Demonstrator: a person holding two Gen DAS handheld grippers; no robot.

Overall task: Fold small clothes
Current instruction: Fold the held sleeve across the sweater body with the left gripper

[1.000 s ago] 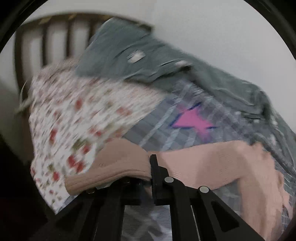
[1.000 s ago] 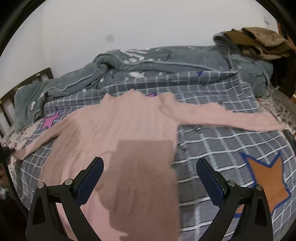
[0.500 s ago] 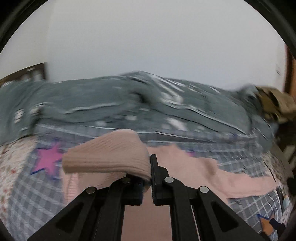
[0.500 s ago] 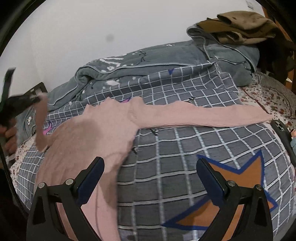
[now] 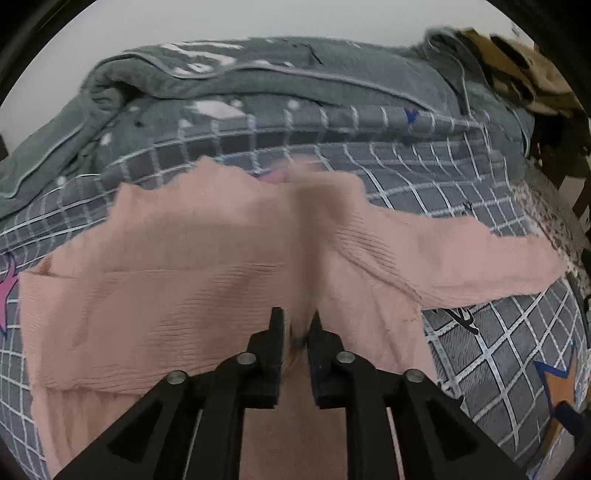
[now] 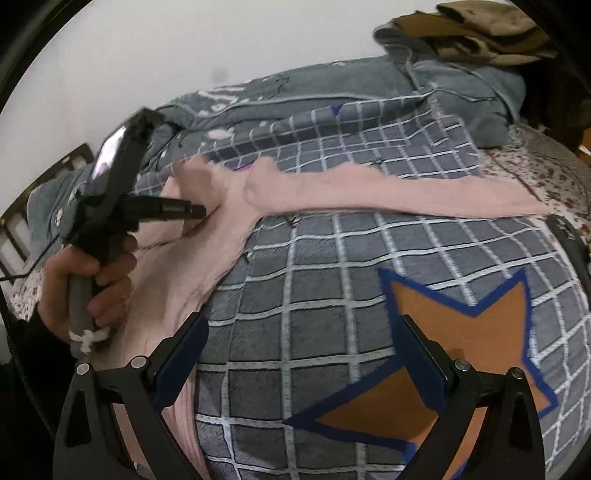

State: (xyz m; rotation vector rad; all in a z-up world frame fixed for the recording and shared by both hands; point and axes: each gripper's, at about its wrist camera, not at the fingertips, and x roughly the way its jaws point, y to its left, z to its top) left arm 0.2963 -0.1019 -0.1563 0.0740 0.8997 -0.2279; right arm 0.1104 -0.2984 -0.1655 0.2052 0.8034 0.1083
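1. Your left gripper (image 5: 298,325) sits low over the pink ribbed knit sweater (image 5: 184,280), its black fingers drawn in until only a narrow slit separates them. A thin pinch of pink cloth shows in that slit, but the area is blurred, so you cannot tell whether the cloth is firmly clamped.
2. The sweater lies spread on the grey quilt with a white grid pattern (image 5: 461,192). One sleeve is laid across the chest, its cuff end reaching the left edge of the body in the left wrist view.
3. The other sleeve (image 6: 388,192) stretches straight out over the quilt towards the floral sheet (image 6: 535,166) at the bed's edge.
4. Your right gripper (image 6: 299,362) has its jaws spread wide with nothing between them. It hangs over bare quilt beside the sweater's side, above the orange star with a blue outline (image 6: 454,332).
5. In the right wrist view, your left hand (image 6: 85,284) grips the handle of the left tool, whose fingertips (image 6: 195,211) point down at the sweater's chest.
6. A rumpled dark grey blanket (image 5: 258,85) runs along the far side of the bed, with brown clothes (image 6: 476,33) piled on its right end.
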